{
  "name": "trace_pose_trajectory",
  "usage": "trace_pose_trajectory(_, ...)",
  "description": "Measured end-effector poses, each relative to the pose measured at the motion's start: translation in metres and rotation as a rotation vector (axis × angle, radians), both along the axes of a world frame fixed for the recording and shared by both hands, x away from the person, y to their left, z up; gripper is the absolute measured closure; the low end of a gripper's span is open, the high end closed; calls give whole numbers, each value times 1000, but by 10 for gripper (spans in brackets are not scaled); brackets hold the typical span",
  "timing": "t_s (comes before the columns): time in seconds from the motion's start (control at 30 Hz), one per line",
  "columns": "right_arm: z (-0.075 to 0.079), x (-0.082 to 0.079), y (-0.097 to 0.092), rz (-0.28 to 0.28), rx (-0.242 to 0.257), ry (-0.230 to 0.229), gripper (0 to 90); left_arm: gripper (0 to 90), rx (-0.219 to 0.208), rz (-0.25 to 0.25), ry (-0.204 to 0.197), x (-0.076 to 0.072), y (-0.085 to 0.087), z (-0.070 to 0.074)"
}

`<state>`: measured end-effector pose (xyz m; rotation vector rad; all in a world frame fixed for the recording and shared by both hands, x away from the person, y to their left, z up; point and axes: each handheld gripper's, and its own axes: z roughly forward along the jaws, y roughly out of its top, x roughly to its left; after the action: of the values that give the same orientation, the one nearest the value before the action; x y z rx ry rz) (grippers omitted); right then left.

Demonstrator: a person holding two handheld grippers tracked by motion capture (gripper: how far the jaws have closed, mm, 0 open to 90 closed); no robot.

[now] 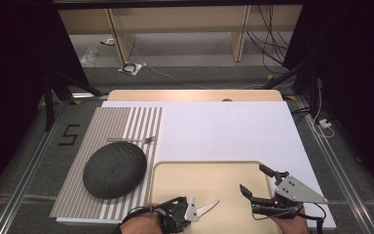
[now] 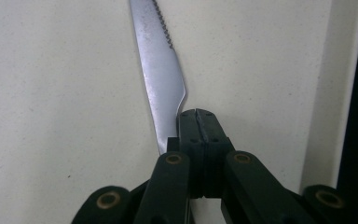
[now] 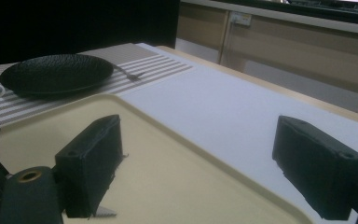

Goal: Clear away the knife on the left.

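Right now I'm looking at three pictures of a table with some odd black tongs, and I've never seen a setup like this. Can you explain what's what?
A person holds a two-jaw tool in each hand. The high view looks down on the table from above; the other two come from cameras riding on each tool.

On the table lie a striped placemat with a dark plate and a fork, and a beige tray nearer the person.

The left gripper is shut on a table knife, blade pointing out over the tray. The right gripper is open and holds nothing, its jaws wide apart over the tray's right edge.
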<state>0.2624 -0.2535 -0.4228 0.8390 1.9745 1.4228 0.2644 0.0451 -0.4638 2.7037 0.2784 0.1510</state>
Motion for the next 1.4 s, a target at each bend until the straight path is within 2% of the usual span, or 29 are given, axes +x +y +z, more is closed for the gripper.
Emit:
trace_pose_trajectory(0.03, 0, 0, 0, 0, 1, -1, 167, 893, -9, 14, -3, 0, 1, -1)
trace_pose_trajectory(0.13, 0, 0, 0, 1, 0, -1, 167, 892, 3, 14, -6, 3, 3, 0)
trace_pose_trajectory(0.17, 0, 0, 0, 3, -1, 0, 167, 893, -7, 26, -4, 3, 3, -1)
trace_pose_trajectory(0.3, 0, 0, 0, 4, 1, 1, 167, 892, 3, 29, -7, 6, 6, 0)
trace_pose_trajectory(0.97, 1, -1, 0, 3, 1, 1, 167, 892, -4, 77, -15, 17, 17, -1)
trace_pose_trajectory(1.4, 0, -1, -1, 5, 0, 1, 167, 892, -1, 101, -4, 22, 23, 0)
